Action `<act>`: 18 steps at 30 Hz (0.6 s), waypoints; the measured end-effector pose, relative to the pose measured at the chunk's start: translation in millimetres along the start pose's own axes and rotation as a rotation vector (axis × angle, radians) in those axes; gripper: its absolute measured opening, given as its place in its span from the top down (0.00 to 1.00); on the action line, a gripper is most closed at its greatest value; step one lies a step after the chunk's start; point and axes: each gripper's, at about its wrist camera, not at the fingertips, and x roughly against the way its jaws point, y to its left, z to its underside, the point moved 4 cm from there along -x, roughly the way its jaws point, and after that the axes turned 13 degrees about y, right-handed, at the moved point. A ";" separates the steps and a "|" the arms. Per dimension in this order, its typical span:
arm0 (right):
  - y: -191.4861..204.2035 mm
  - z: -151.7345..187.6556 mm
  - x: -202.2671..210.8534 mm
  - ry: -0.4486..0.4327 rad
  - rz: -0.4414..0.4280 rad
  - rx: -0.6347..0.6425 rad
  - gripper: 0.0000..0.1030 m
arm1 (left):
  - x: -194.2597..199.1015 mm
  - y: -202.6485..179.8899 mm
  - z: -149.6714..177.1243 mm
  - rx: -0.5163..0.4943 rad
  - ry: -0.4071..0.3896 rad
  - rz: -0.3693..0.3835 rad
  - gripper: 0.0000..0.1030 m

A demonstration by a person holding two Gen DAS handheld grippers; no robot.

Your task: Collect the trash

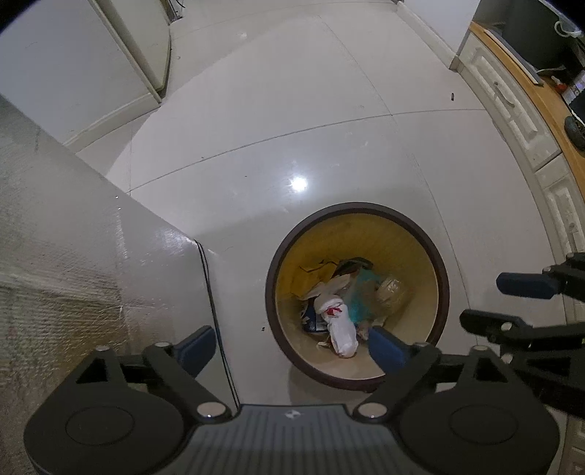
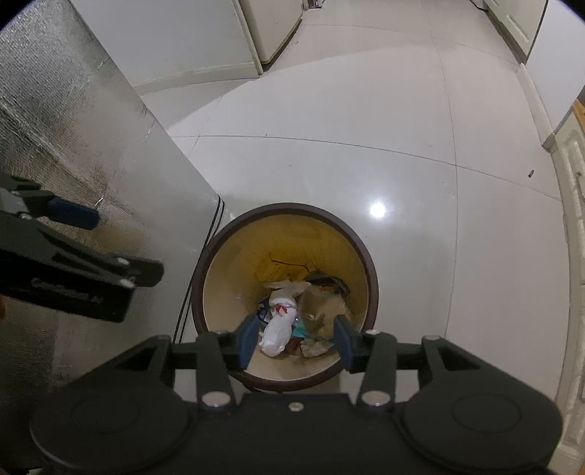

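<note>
A round trash bin [image 1: 420, 234] with a dark brown rim and yellow inside stands on the pale tiled floor; it also shows in the right wrist view [image 2: 234, 248]. Inside lie a white plastic bag with a red mark [image 1: 340, 329] [image 2: 278, 329], teal plastic [image 1: 360, 296], clear wrapping [image 1: 393, 292] and brown paper [image 2: 281, 270]. My left gripper [image 1: 292, 347] is open and empty, held above the bin's left side. My right gripper [image 2: 296, 339] is open and empty, directly over the bin's mouth; it also shows at the right edge of the left wrist view [image 1: 512, 303].
A grey textured cabinet side [image 1: 73, 237] [image 2: 73, 128] stands left of the bin, with a black cable [image 1: 212, 292] along its edge. White cabinets with a wooden top [image 1: 530, 120] line the right. White appliances [image 2: 256, 33] stand at the far side.
</note>
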 end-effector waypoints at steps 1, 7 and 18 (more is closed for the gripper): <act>-1.3 0.7 1.7 -0.001 -0.003 -0.005 0.55 | 1.3 1.5 2.1 0.000 -0.001 0.002 0.08; 1.3 -0.7 1.2 0.008 0.002 -0.016 0.43 | 6.9 11.4 15.3 0.009 0.004 0.009 0.03; 13.0 -3.2 20.4 -0.023 0.024 -0.010 0.28 | 39.0 35.9 44.8 0.059 -0.033 0.016 0.00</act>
